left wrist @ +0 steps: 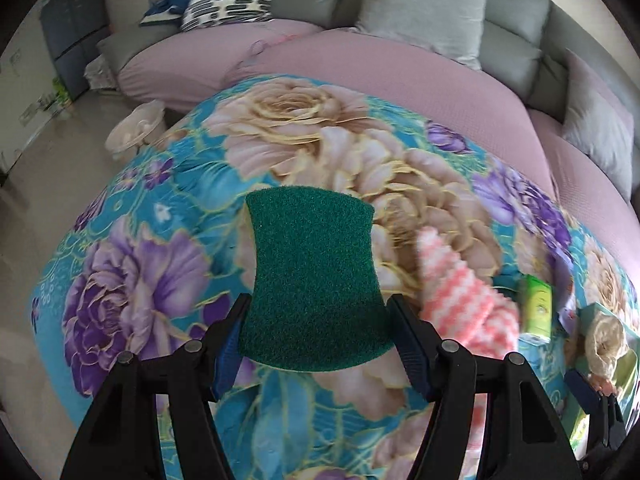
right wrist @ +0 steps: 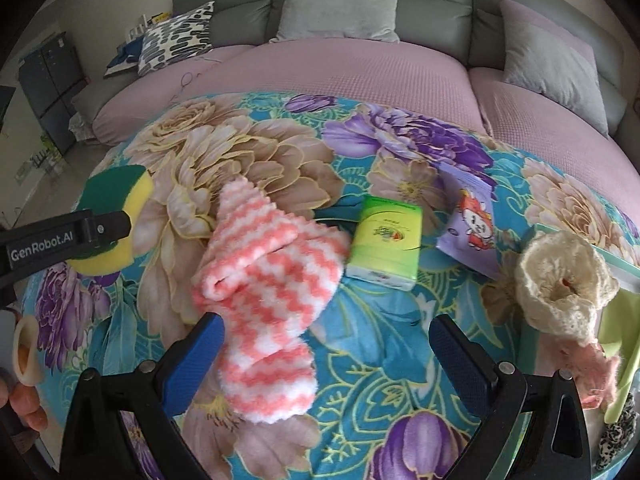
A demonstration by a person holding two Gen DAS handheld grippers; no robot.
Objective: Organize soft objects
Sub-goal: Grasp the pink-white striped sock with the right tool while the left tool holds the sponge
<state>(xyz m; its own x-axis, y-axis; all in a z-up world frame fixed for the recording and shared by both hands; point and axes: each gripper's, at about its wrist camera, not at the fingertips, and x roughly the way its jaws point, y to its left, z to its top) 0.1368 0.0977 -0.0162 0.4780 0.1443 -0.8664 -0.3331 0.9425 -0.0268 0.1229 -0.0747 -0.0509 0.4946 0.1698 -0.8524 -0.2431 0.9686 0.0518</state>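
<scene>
Sponge [left wrist: 312, 280] sits clamped in the left claw [left wrist: 314, 344]; right claw [right wrist: 326, 360] gapes beside the sock [right wrist: 264, 300].

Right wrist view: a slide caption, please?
Open right gripper above a pink-and-white cloth on a floral blanket; left gripper holds a sponge.

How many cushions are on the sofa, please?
4: patterned cushion at left, grey cushion in the middle, two grey cushions stacked at right. More may be hidden.
</scene>
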